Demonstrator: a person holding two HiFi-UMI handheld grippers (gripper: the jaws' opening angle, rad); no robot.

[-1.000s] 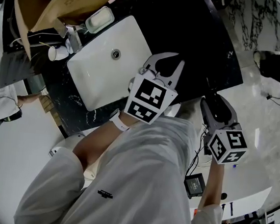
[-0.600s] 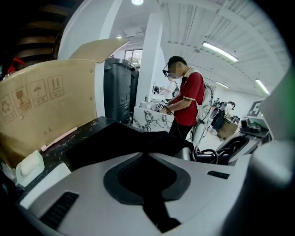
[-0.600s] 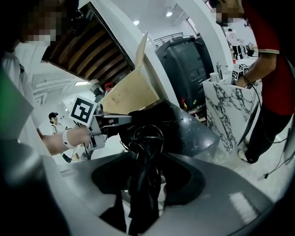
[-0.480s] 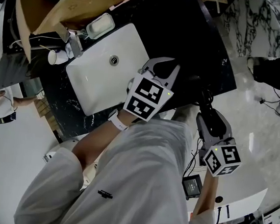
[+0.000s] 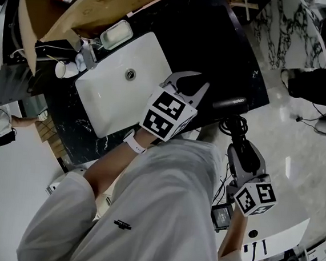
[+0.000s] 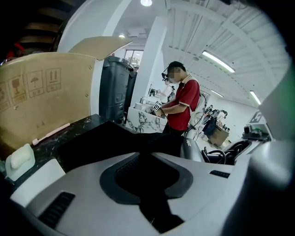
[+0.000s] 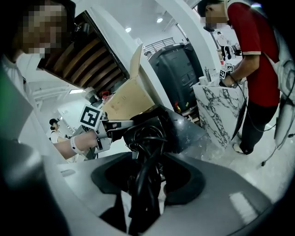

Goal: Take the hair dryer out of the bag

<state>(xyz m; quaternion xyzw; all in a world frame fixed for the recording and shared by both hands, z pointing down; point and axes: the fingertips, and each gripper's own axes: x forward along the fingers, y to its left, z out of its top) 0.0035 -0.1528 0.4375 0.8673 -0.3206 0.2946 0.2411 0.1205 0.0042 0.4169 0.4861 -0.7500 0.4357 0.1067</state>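
Observation:
The black hair dryer [image 5: 231, 102] hangs just past the black counter's [image 5: 238, 60] front corner, its coiled cord [image 5: 235, 125] below it. My right gripper [image 5: 238, 134] is shut on its handle and cord, which fill the gap between the jaws in the right gripper view [image 7: 145, 179]. The black bag [image 6: 106, 143] lies on the counter and blends into it in the head view. My left gripper [image 5: 192, 81] is at the bag's near edge; its jaws have just been opening, and dark fabric shows in the gap [image 6: 146, 177].
A white sink basin [image 5: 121, 88] is set in the counter, with a faucet [image 5: 87, 54], a soap dish [image 5: 116, 35] and a paper cup [image 5: 63, 68] behind it. A cardboard box [image 5: 101, 0] stands beyond. A person in a red shirt [image 6: 182, 103] works at a marble table.
My right gripper has drawn back from the counter and the hair dryer has come into view with it. The left gripper's jaw tips have spread apart; that hand stayed in place.

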